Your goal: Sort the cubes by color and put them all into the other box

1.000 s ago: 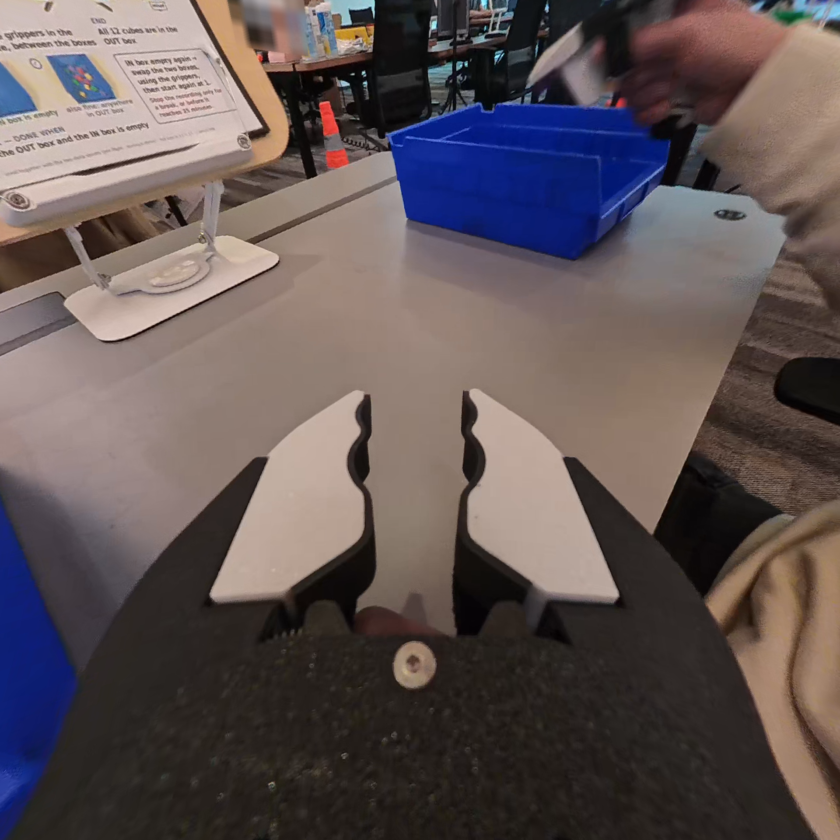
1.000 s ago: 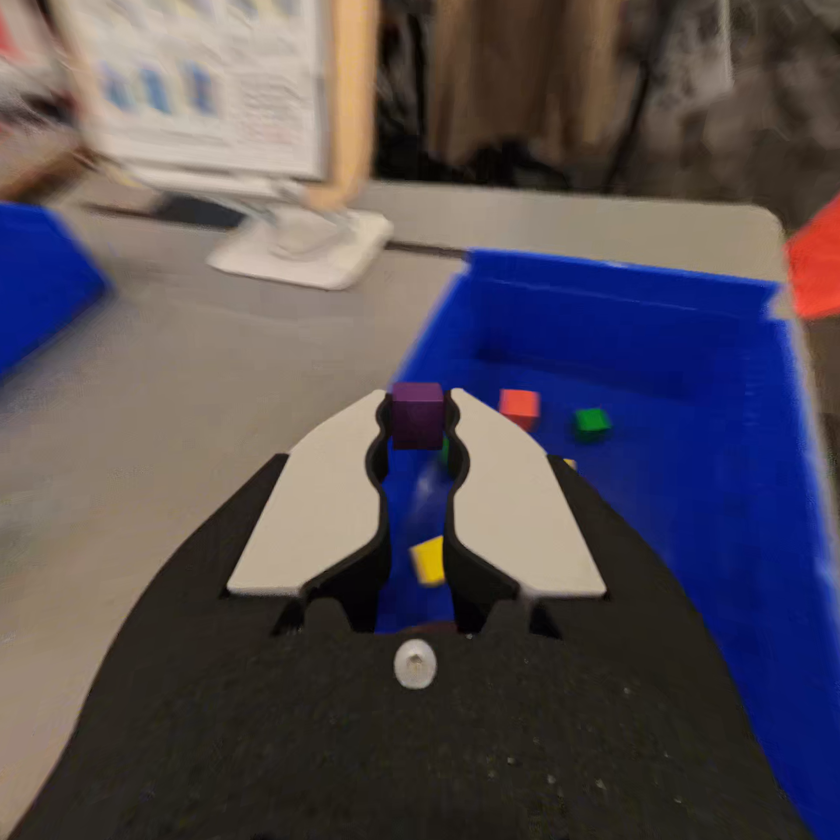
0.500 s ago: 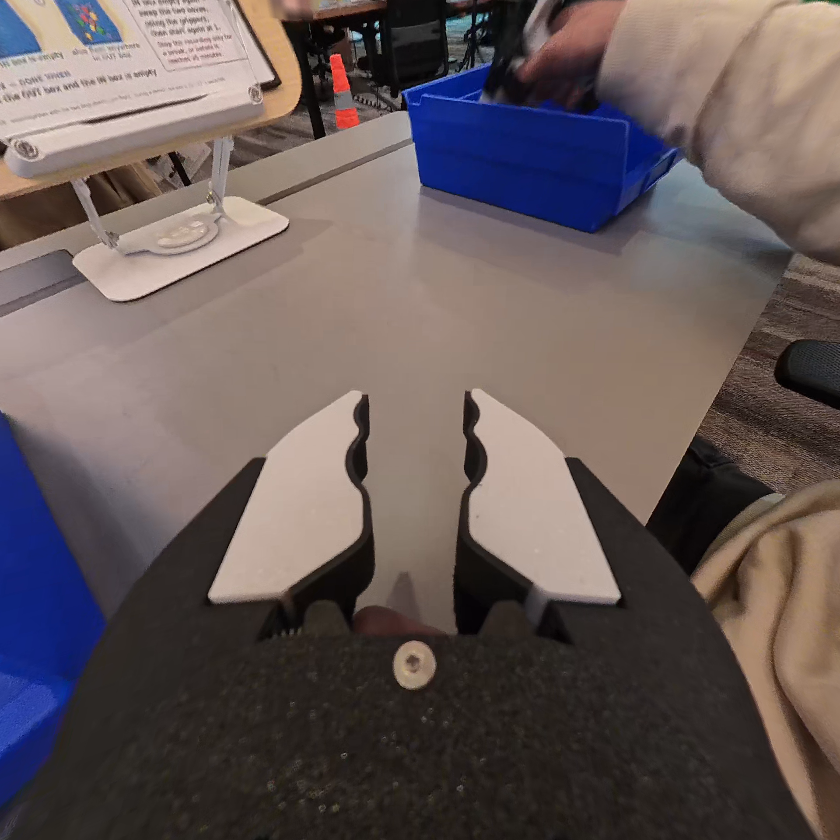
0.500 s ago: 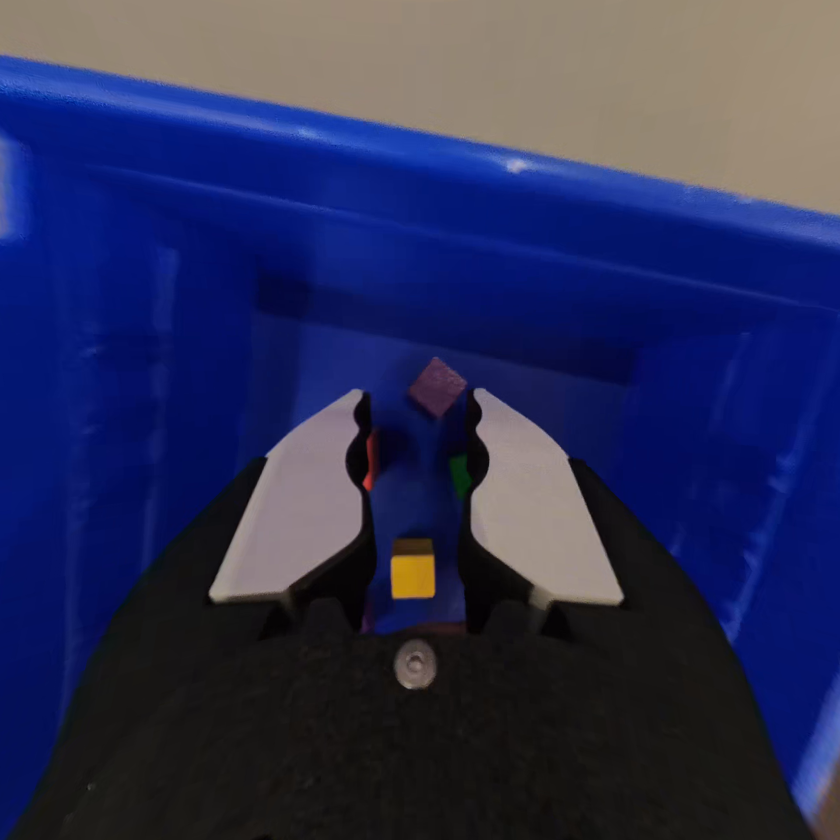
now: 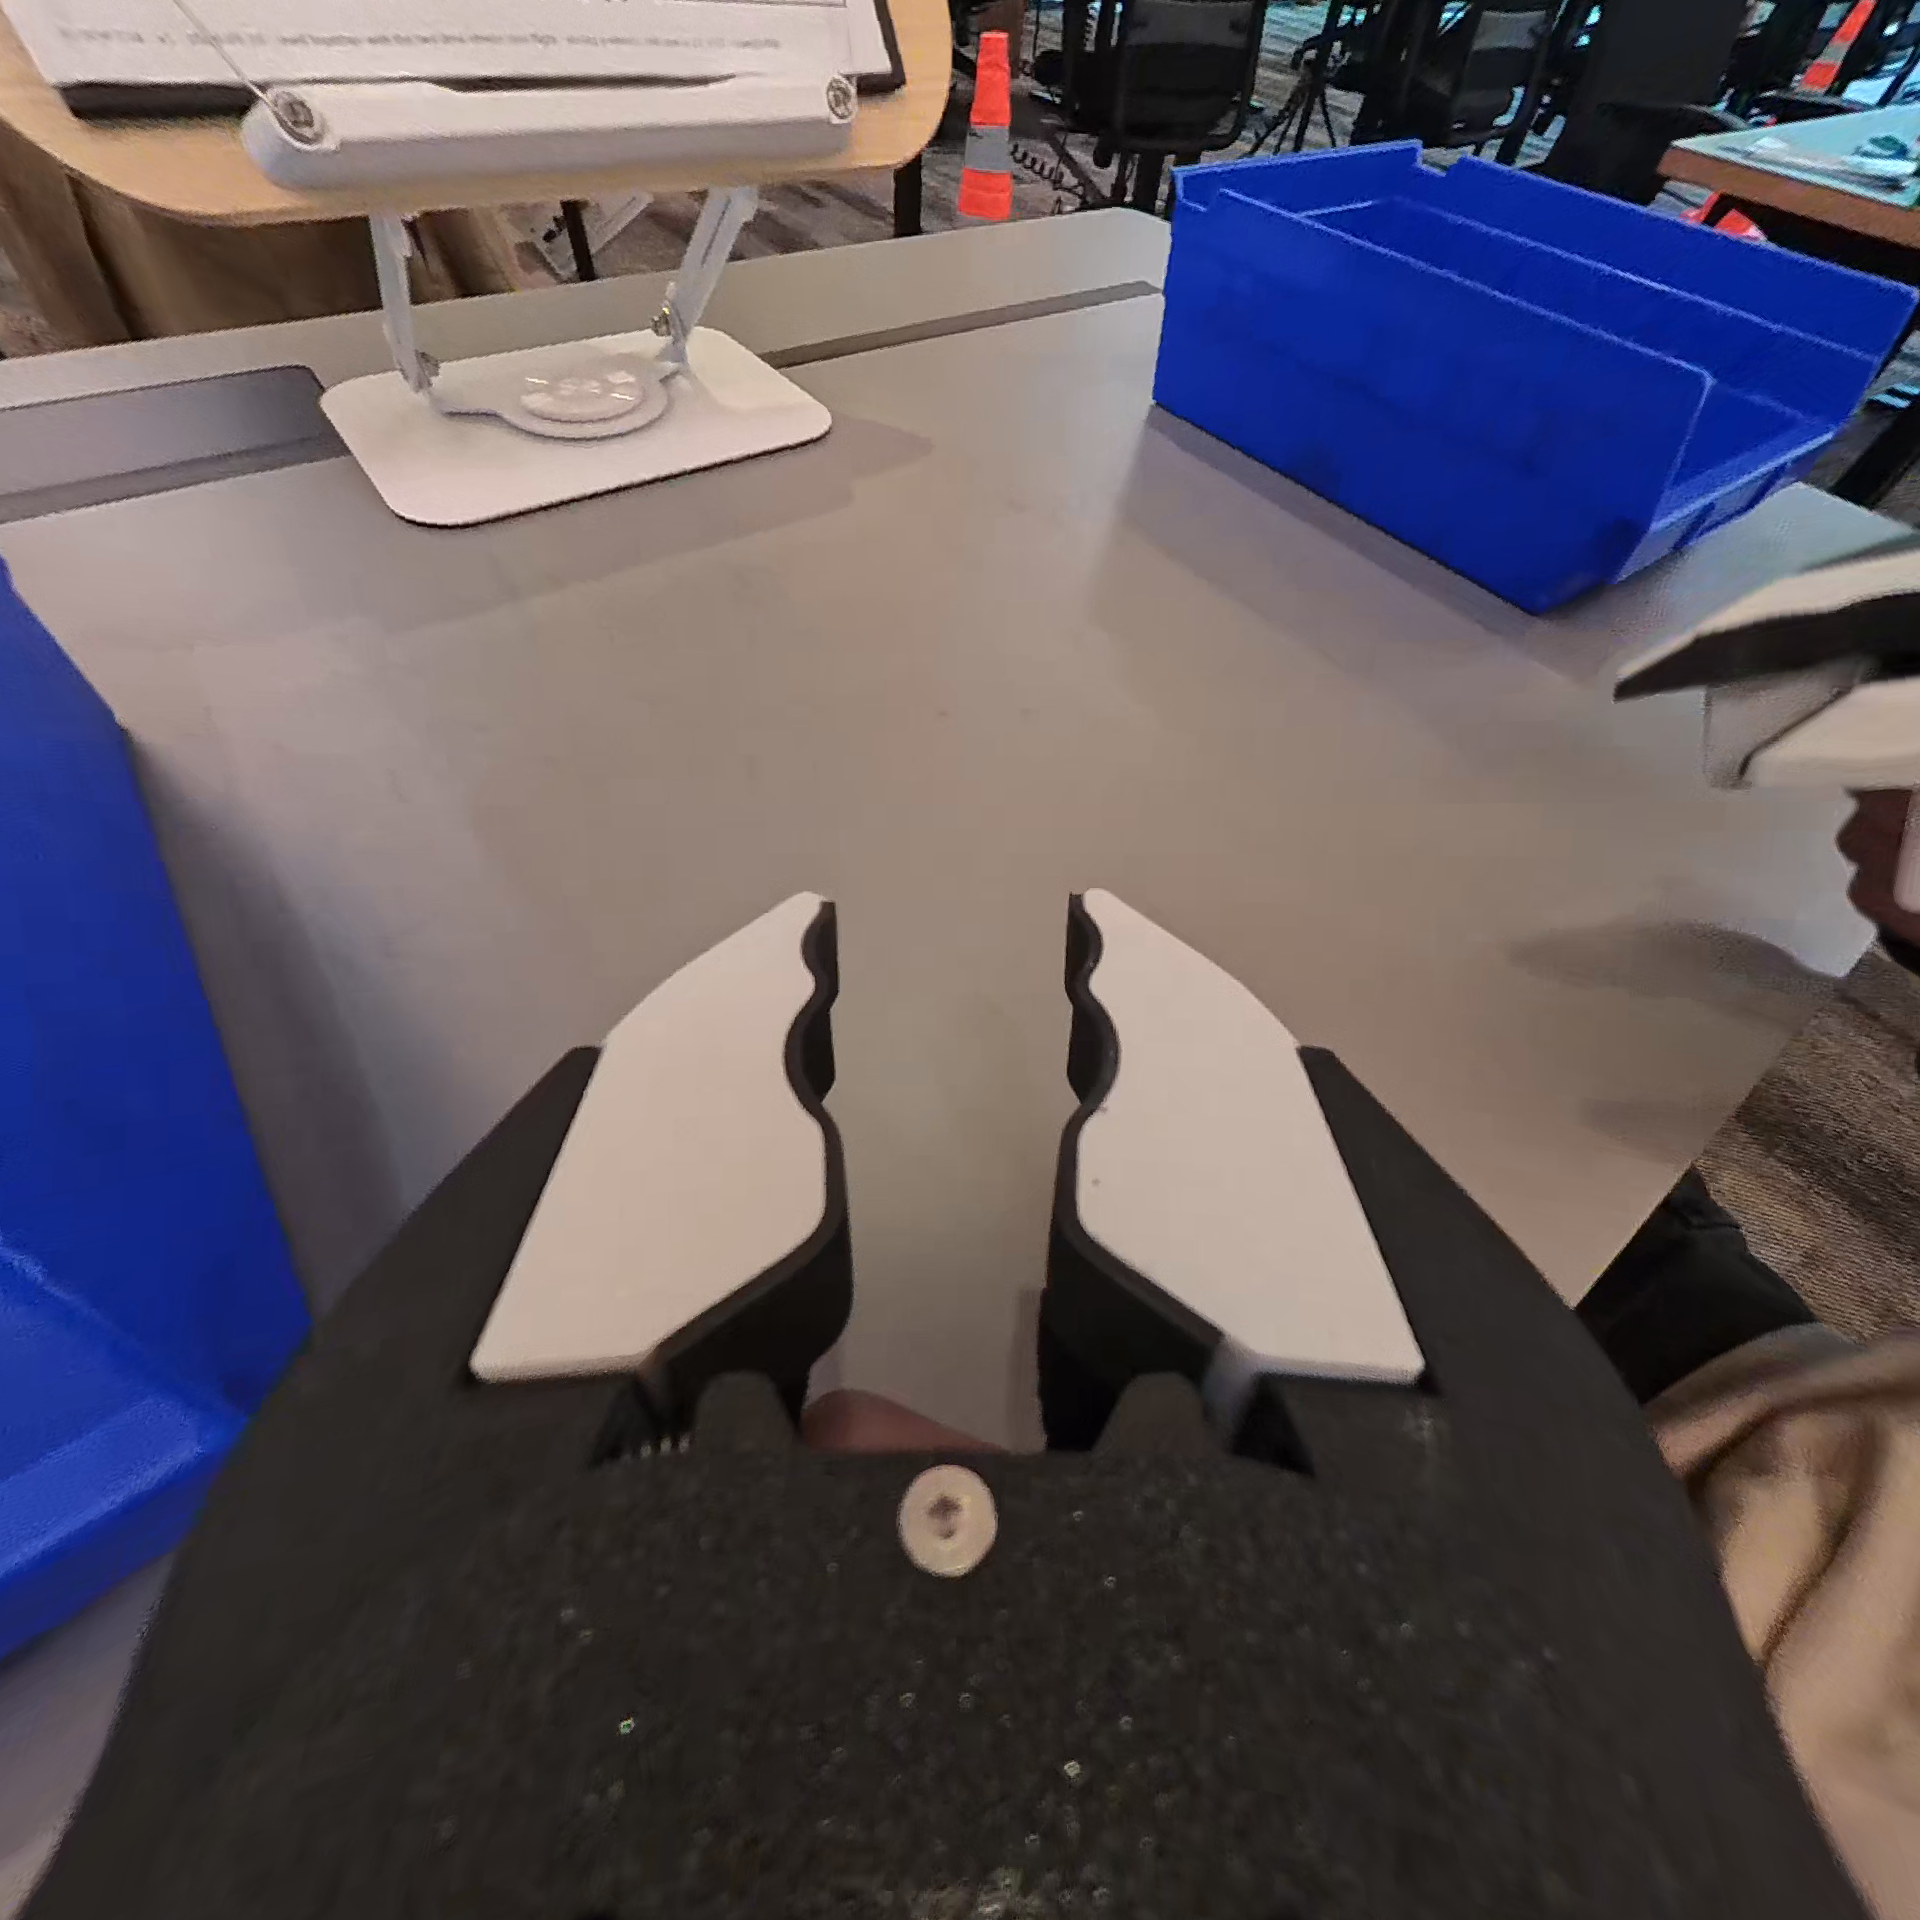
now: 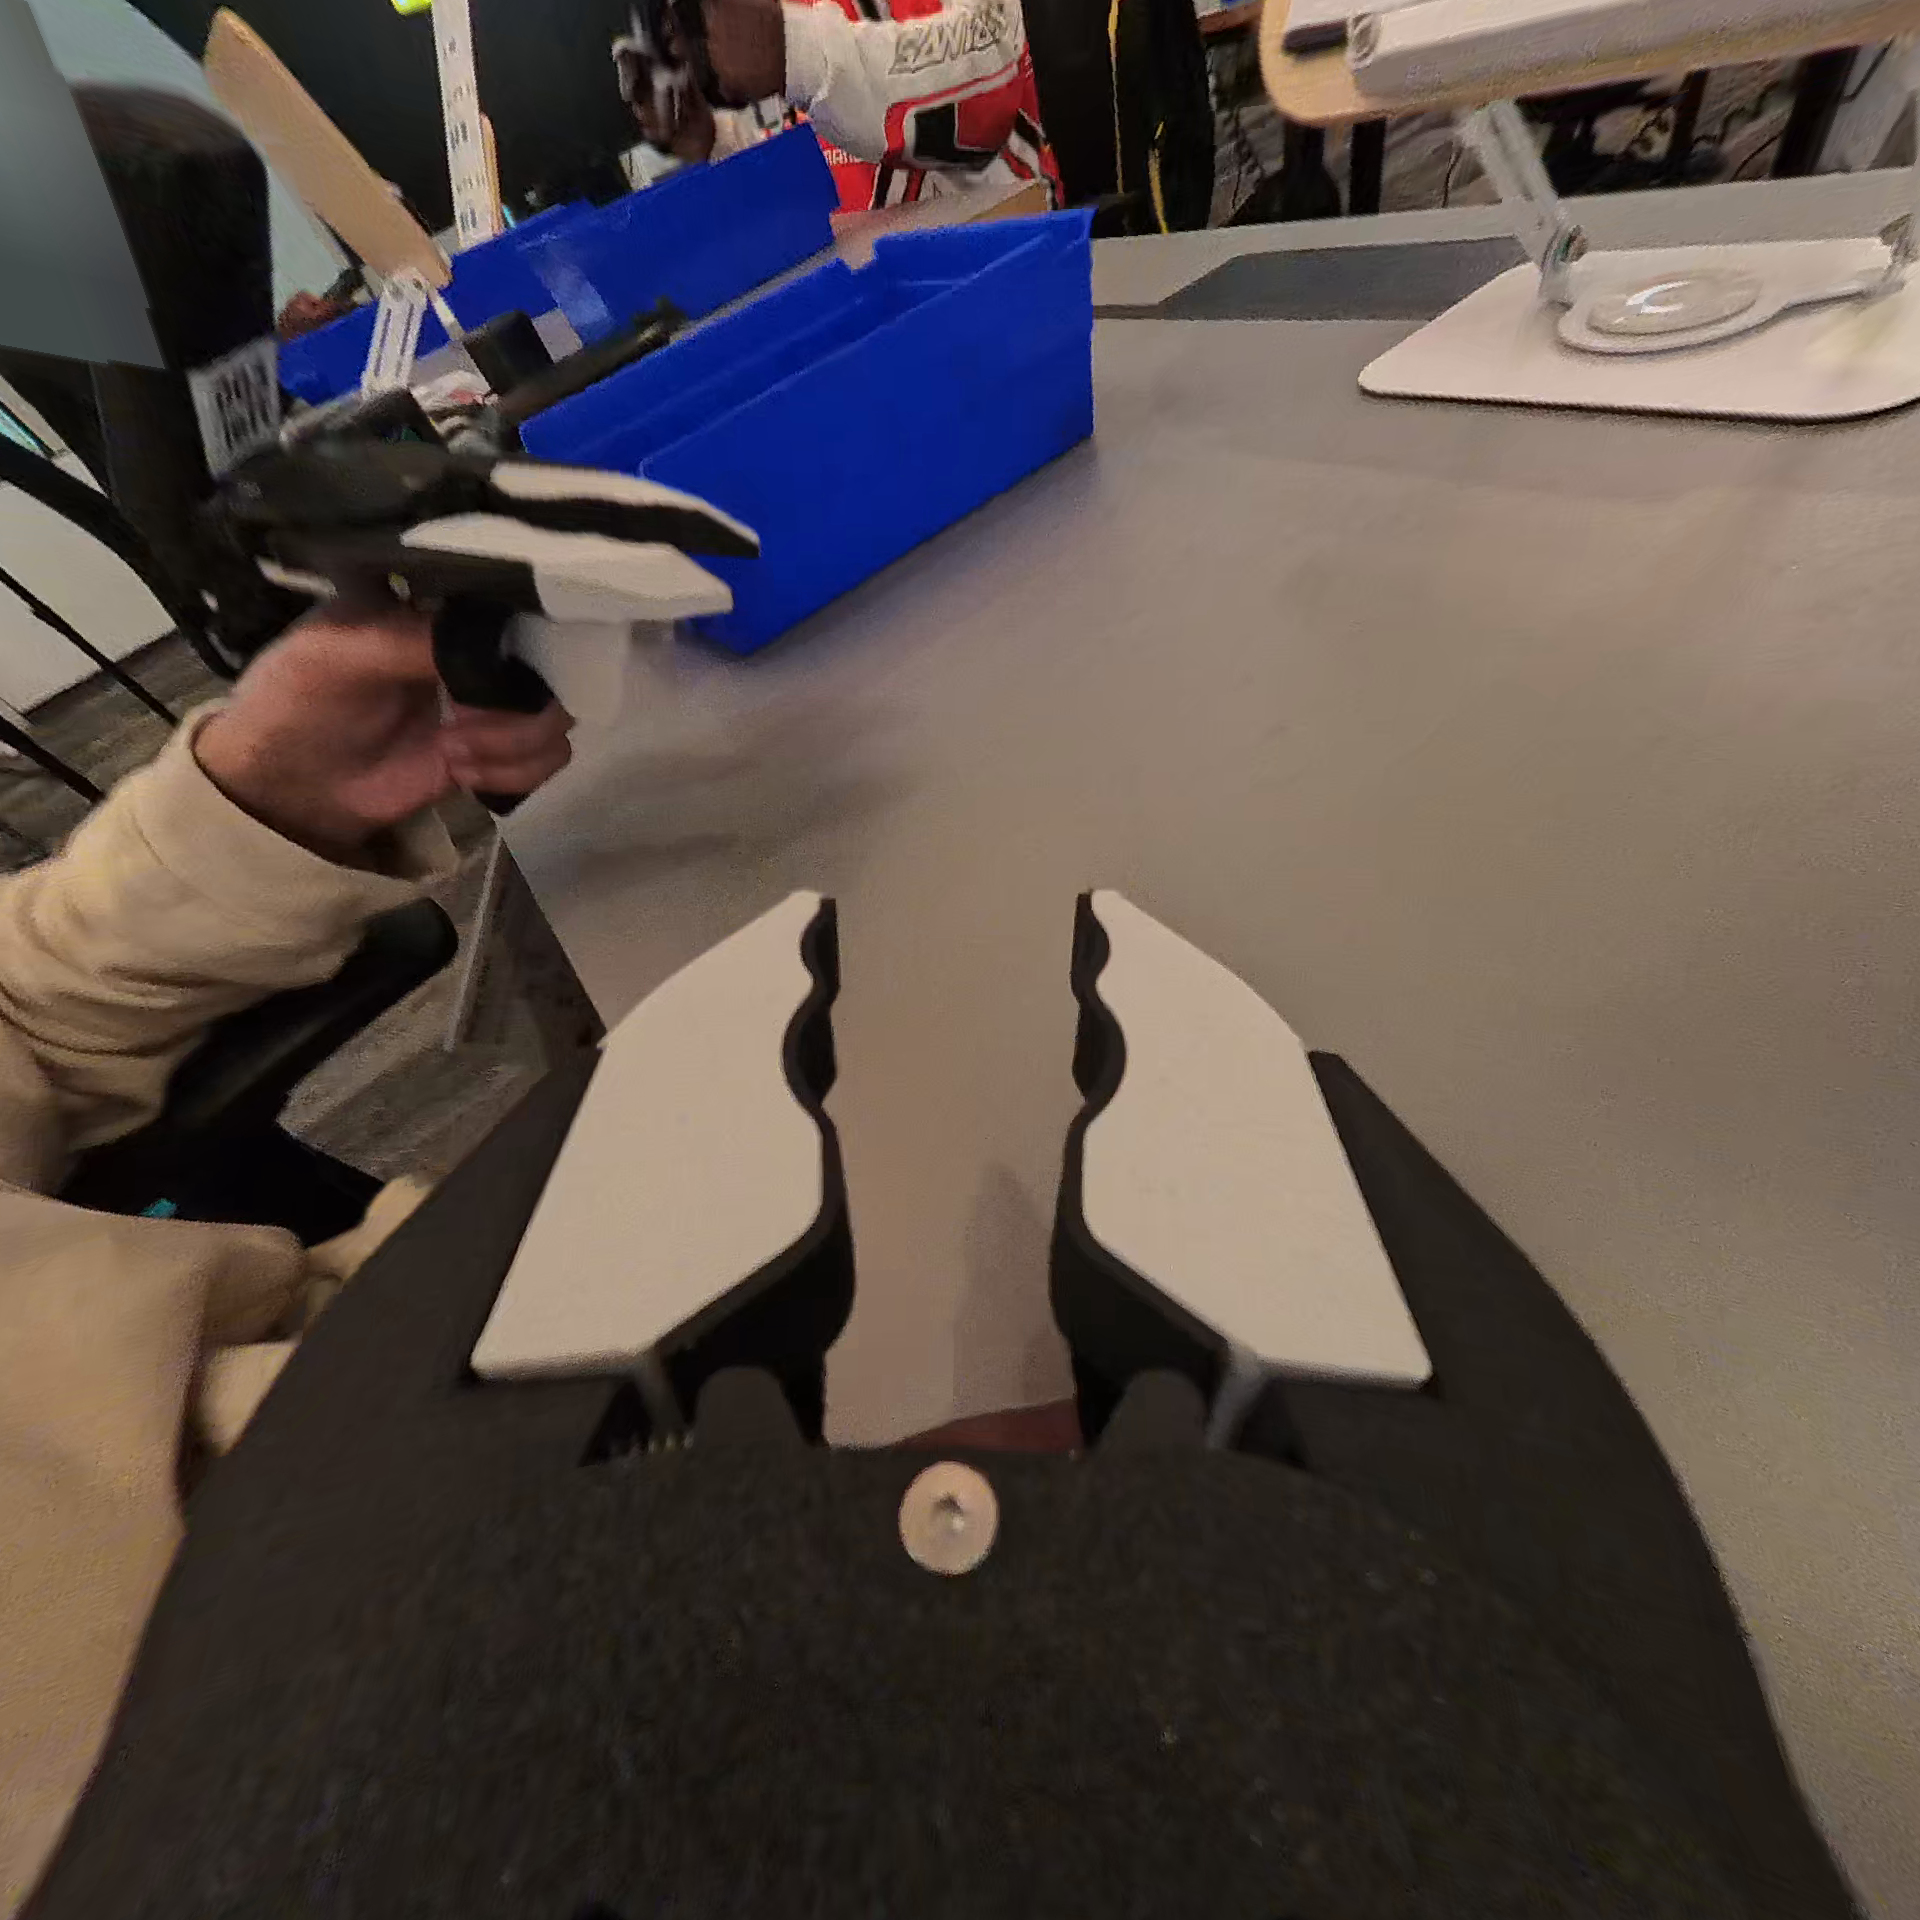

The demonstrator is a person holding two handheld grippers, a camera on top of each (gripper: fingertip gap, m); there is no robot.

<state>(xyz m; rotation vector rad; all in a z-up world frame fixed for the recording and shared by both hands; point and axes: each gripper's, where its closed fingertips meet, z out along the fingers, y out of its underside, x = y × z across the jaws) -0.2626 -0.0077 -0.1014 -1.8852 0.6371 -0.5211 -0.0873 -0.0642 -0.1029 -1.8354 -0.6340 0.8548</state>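
No cubes show in either view now. In the left wrist view, my left gripper point(image 5: 951, 914) is open and empty, low over the grey table point(image 5: 935, 644). One blue box point(image 5: 1455, 395) stands at the far right and its inside is hidden. A second blue box point(image 5: 94, 1091) is at the left edge. My right gripper point(image 5: 1673, 727) enters at the right edge. In the right wrist view, my right gripper point(image 6: 951, 914) is open and empty above the table point(image 6: 1351, 779). My left gripper point(image 6: 740, 571) is held by a hand in front of a blue box point(image 6: 852, 447).
A white stand point(image 5: 571, 416) holding an instruction sheet is at the table's back; it also shows in the right wrist view point(image 6: 1662, 343). Another blue box point(image 6: 644, 239) and a person in a red and white top point(image 6: 914, 94) are behind. An orange cone point(image 5: 987, 125) stands on the floor.
My right gripper opened and let the purple cube go inside the right box. It then drew out and now faces across the table. My left gripper stayed open and turned towards the stand.
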